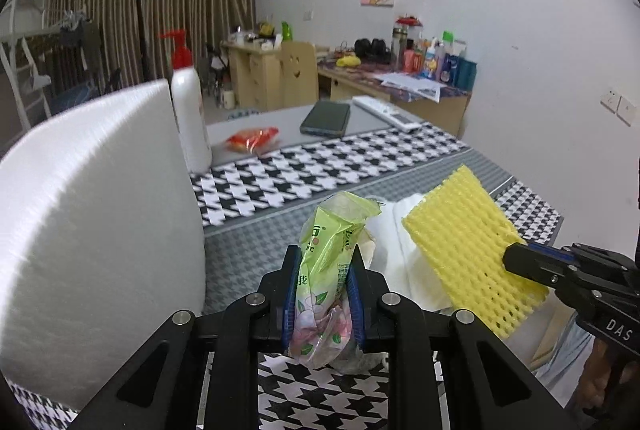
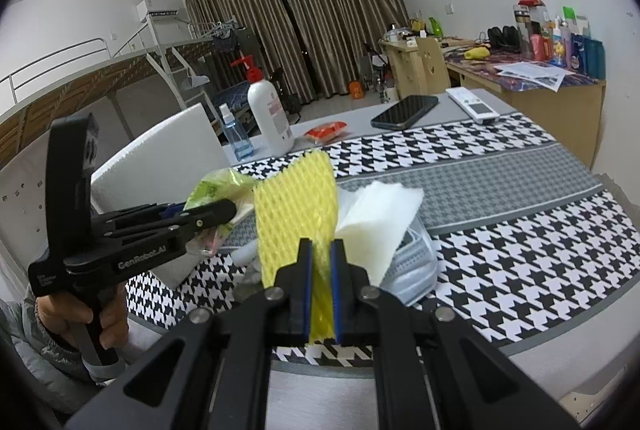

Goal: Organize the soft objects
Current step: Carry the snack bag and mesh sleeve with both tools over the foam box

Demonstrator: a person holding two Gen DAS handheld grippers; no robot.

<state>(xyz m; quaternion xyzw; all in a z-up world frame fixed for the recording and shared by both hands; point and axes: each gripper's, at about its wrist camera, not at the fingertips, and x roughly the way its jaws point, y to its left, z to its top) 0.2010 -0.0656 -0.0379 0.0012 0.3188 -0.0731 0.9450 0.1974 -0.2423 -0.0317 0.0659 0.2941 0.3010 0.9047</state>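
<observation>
My left gripper [image 1: 324, 262] is shut on a green tissue pack [image 1: 328, 250] and holds it above the houndstooth tablecloth [image 1: 280, 181]. My right gripper [image 2: 321, 250] is shut on a yellow foam net [image 2: 296, 209] and holds it up beside the pack; the net also shows in the left wrist view [image 1: 468, 242], with the right gripper [image 1: 516, 258] at its edge. The left gripper [image 2: 224, 211] and the tissue pack [image 2: 212, 189] show at the left of the right wrist view. A white foam sheet [image 2: 380, 218] stands in a clear container [image 2: 416, 270] just behind the net.
A large white foam block [image 1: 92, 222] stands close on the left. A white pump bottle [image 2: 270, 117], a blue spray bottle [image 2: 234, 133], a red snack packet [image 2: 326, 129], a phone [image 2: 404, 111] and a remote [image 2: 474, 105] lie at the table's far side.
</observation>
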